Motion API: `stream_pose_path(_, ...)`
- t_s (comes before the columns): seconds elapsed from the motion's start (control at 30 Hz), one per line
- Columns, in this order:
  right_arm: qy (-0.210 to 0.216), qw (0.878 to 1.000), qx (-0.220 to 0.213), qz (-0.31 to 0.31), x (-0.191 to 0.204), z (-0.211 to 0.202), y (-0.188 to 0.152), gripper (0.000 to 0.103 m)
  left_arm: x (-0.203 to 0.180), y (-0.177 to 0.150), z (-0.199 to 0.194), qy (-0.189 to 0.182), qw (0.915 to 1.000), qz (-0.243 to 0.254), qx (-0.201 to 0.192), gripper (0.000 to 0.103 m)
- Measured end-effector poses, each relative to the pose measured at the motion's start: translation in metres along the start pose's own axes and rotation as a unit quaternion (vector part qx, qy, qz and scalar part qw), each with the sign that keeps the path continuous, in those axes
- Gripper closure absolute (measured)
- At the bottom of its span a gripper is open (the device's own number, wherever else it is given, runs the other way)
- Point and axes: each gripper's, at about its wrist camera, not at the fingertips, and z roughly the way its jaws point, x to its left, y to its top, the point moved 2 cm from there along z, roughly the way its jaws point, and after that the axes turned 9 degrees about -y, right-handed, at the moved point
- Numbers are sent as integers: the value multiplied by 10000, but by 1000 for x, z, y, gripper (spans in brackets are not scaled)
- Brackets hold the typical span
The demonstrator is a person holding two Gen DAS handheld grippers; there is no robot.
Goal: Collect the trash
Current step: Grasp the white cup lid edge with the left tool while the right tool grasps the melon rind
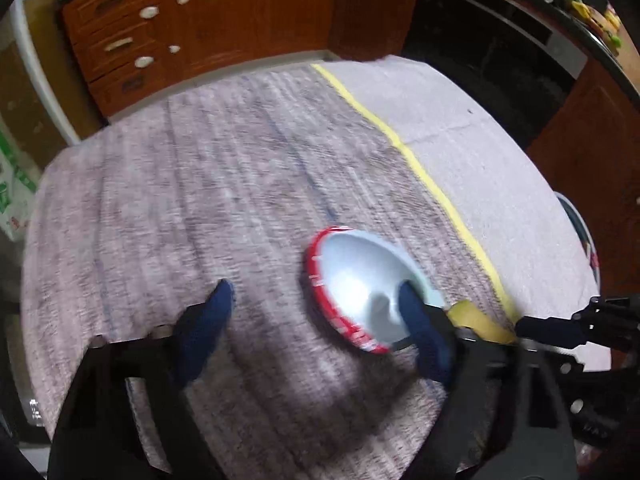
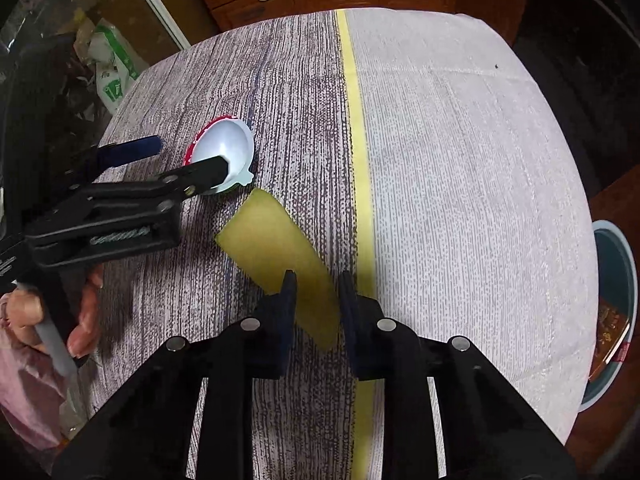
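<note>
Table point(image 2: 460, 160): round, covered with woven cloth; dark speckled grey on the left half, pale on the right, yellow stripe point(image 2: 358, 128) running between them toward the far edge.
Cabinets point(image 1: 224, 12): reddish-brown wood with pale handles, behind the table in both views.
Bin point(image 2: 616, 280): blue-grey rim, low off the table's right edge, with packaging inside; clear in right wrist view, only a sliver in left.
Left gripper point(image 1: 316, 312): black frame, blue fingers, spread wide; right finger inside the cup, left finger on bare cloth, rim not pinched.
Right gripper point(image 2: 316, 284): black frame, narrowed on the strip's near end, pads at or very near its edges.
Hand point(image 2: 84, 320): pink sleeve, on the left gripper's handle; right wrist view only.
Strip point(image 2: 276, 248): flat, yellow-green, smooth, rectangular; on the dark cloth just left of the stripe; long axis diagonal, far end pointing up-left at the cup, near end between the right jaws. Only the far tip shows in left wrist view.
Cup point(image 2: 226, 152): shallow round tub on its side, white glossy inside, red printed outside, small tab on rim; mouth faces the cameras; just beyond the strip's far end.
Blur: left wrist view smeared, right wrist view sharp.
</note>
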Motion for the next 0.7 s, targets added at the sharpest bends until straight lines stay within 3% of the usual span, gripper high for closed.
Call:
stream_pose_path(0.03,12,10000,-2,4,-1,0,-1,77,-2,1,2,-48,10000,16,10,34)
stream_pose_path(0.2,94,10000,21,-22,-8,0,-9,68,-22,5,13,-110,9996,272,1,44)
stream_pose_path(0.27,105,9999,11,-67,-9,-1,-11,67,-28,7,15,-151,9992,359,-20,57)
stream_pose_path(0.3,111,9999,14,-93,-9,-1,-12,67,-31,7,15,-165,9990,407,-32,78)
stream_pose_path(0.33,113,9999,15,-102,-8,-1,-12,66,-36,7,16,-191,9988,442,-23,86)
stream_pose_path(0.47,126,9998,29,-149,-5,1,-10,63,-45,5,8,-231,9985,480,-124,92)
stream_pose_path(0.7,109,9983,-51,-564,14,9,2,56,-20,-27,-25,-131,9985,521,54,92)
